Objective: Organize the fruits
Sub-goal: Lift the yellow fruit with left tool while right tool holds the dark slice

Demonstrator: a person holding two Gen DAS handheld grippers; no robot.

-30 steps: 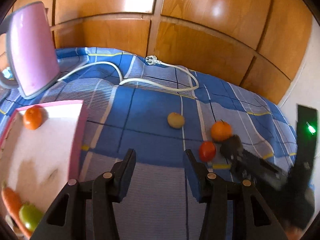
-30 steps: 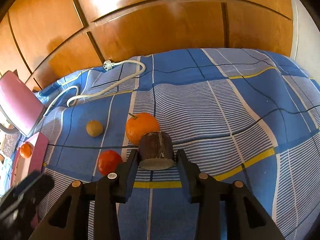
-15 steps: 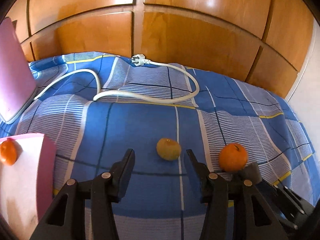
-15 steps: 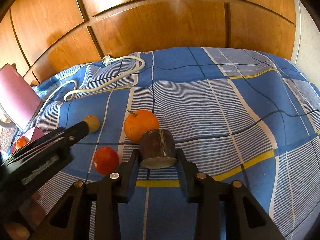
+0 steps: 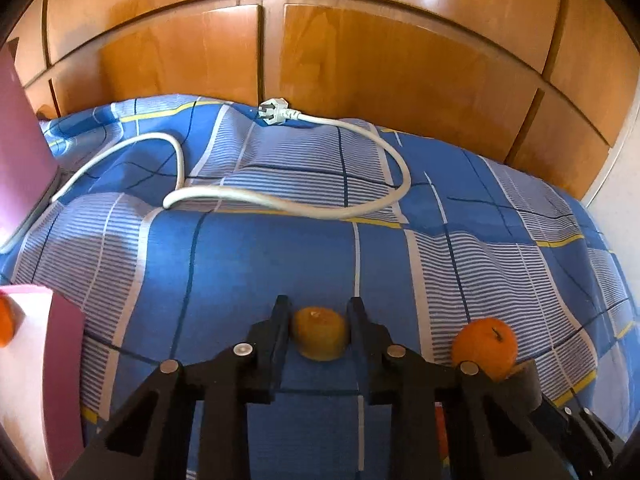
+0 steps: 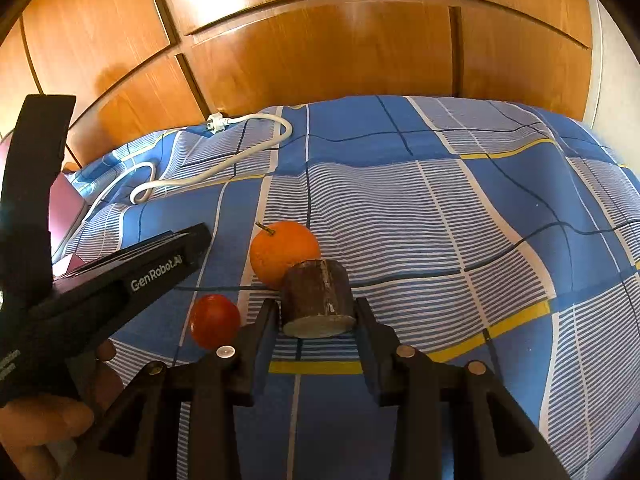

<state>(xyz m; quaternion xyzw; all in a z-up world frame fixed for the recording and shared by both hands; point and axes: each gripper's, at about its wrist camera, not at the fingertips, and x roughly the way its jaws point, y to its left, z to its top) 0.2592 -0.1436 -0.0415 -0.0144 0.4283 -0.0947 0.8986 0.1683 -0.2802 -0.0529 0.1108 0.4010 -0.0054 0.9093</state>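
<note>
Pink box (image 5: 60,360) stays at far left; your left gripper (image 5: 318,312) has swung in from it and now brackets the yellowish fruit (image 5: 319,333), ready to close. Right gripper (image 6: 316,314) keeps clamping the brown cylinder (image 6: 316,300) beside the orange (image 6: 282,252).

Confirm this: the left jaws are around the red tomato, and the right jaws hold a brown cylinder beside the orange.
Not the tomato. In the left wrist view the left gripper brackets the yellowish-brown fruit. The right gripper does hold the brown cylinder beside the orange.
</note>
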